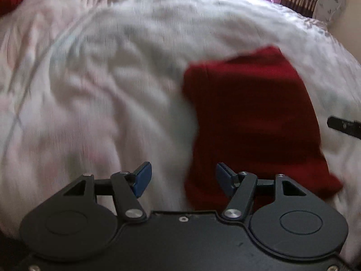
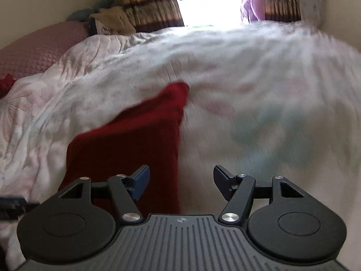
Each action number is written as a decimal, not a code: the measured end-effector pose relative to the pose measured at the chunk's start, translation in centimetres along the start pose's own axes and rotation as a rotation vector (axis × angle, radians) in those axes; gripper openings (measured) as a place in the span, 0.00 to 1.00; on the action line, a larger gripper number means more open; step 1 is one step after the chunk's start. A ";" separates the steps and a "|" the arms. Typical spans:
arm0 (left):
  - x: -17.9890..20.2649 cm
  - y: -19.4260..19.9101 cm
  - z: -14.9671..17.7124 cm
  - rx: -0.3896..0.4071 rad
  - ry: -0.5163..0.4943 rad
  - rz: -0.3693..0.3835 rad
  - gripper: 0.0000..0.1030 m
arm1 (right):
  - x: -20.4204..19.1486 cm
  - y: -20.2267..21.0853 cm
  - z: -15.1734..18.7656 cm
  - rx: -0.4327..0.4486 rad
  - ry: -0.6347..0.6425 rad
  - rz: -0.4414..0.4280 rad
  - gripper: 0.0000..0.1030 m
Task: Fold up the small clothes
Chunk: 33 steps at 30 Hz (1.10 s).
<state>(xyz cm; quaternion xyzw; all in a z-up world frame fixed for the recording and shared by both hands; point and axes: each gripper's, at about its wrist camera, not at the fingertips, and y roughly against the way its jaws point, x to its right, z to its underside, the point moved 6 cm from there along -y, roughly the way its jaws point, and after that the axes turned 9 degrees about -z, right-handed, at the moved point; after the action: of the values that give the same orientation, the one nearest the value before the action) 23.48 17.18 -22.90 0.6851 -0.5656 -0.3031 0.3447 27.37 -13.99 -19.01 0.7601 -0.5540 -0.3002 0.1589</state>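
A dark red garment lies flat on the white quilted bedspread, folded into a long shape. In the left wrist view it sits ahead and to the right of my left gripper, which is open and holds nothing; its near end runs under the right finger. From the right wrist the same red garment lies ahead and to the left of my right gripper, also open and empty. The other gripper's black finger pokes in from the right edge. Both views are motion-blurred.
Another red cloth lies at the far left of the bed, beside a pink quilted pillow. Striped curtains and a bright window stand behind the bed. A pile of fabric sits in the far left corner.
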 end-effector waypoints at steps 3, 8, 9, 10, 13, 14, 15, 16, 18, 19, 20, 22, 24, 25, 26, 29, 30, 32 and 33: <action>0.9 -0.3 1.9 -0.036 0.009 0.034 0.63 | 0.5 0.2 1.9 -0.035 -0.022 0.032 0.74; 1.8 -1.8 1.9 -0.027 0.025 0.049 0.63 | 0.1 1.3 4.2 -0.061 -0.063 0.024 0.74; 2.1 -1.7 1.9 -0.025 0.018 0.058 0.62 | 0.0 1.5 4.5 -0.068 -0.059 0.022 0.74; 2.2 -1.7 1.9 -0.015 0.017 0.073 0.57 | 0.1 1.8 4.7 -0.073 -0.060 0.024 0.74; 2.2 -1.0 1.9 -0.004 0.032 0.118 0.18 | 0.2 2.3 5.0 -0.071 -0.072 0.022 0.74; 2.1 -0.5 1.7 -0.005 0.046 0.148 0.04 | 0.2 2.5 4.9 -0.068 -0.072 0.022 0.74; 1.9 0.2 1.4 0.010 0.065 0.181 0.04 | 0.2 2.7 4.9 -0.065 -0.070 0.022 0.73; 1.4 1.4 1.1 0.039 0.090 0.214 0.04 | 0.1 3.1 4.8 -0.059 -0.062 0.018 0.73; 0.8 3.0 0.7 0.054 0.111 0.250 0.04 | -0.1 3.6 4.5 -0.049 -0.042 0.003 0.73; 0.6 3.3 0.8 0.050 0.110 0.254 0.04 | -0.3 3.9 4.5 -0.044 -0.029 -0.002 0.73; 0.5 3.2 1.1 0.039 0.096 0.247 0.04 | -0.5 4.0 4.5 -0.044 -0.017 -0.005 0.73; 0.4 2.6 1.9 0.004 0.075 0.223 0.04 | -0.7 4.2 4.6 -0.048 0.004 -0.004 0.73; 0.3 1.4 2.6 -0.074 0.037 0.156 0.06 | -0.5 4.1 4.8 -0.060 0.016 0.004 0.72; 0.4 0.7 3.0 -0.108 -0.003 0.087 0.06 | -0.3 4.0 5.0 -0.064 0.016 0.010 0.71; 0.5 0.2 3.2 -0.123 -0.028 0.023 0.06 | -0.1 3.9 5.1 -0.070 0.012 0.016 0.71; 0.7 1.3 2.6 -0.091 -0.016 0.028 0.09 | 0.2 3.8 5.4 -0.079 -0.002 0.011 0.70; 0.7 2.1 2.3 -0.074 -0.002 0.033 0.12 | 0.1 3.8 5.4 -0.077 0.001 0.008 0.70; 1.2 3.2 1.6 -0.050 0.019 0.079 0.28 | -0.1 3.8 5.4 -0.072 0.014 0.010 0.70; 1.6 3.6 1.4 -0.046 0.020 0.107 0.33 | -0.3 3.8 5.5 -0.071 0.020 0.009 0.70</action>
<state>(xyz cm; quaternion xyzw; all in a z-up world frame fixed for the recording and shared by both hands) 20.57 15.00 -20.86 0.6487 -0.5910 -0.2902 0.3816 21.02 -14.52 -20.98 0.7546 -0.5448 -0.3111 0.1926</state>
